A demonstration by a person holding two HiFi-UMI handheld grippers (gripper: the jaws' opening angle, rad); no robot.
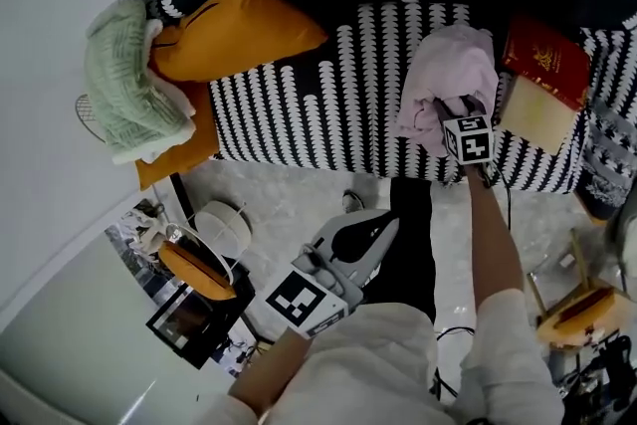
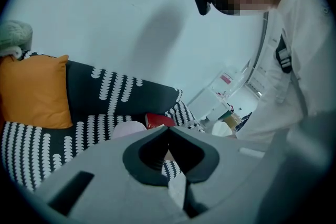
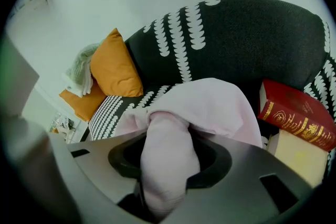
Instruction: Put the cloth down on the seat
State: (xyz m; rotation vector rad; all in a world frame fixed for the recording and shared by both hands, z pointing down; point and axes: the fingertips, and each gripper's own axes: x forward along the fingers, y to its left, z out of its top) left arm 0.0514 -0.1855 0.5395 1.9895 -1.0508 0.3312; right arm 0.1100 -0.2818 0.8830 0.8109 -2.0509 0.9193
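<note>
Left gripper, low by the person's body, jaws together on nothing; right gripper clamped on a fold of the pink cloth, heaped near the seat's front edge, just beside a red book.

Seat carries cushion, books and, seemingly, cloth.

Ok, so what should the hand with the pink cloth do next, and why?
Probably let go: open the right gripper fully and draw it back. The pink cloth already lies heaped on the sofa seat beside the red book, yet one fold runs between the jaws, so the cloth isn't free.
</note>
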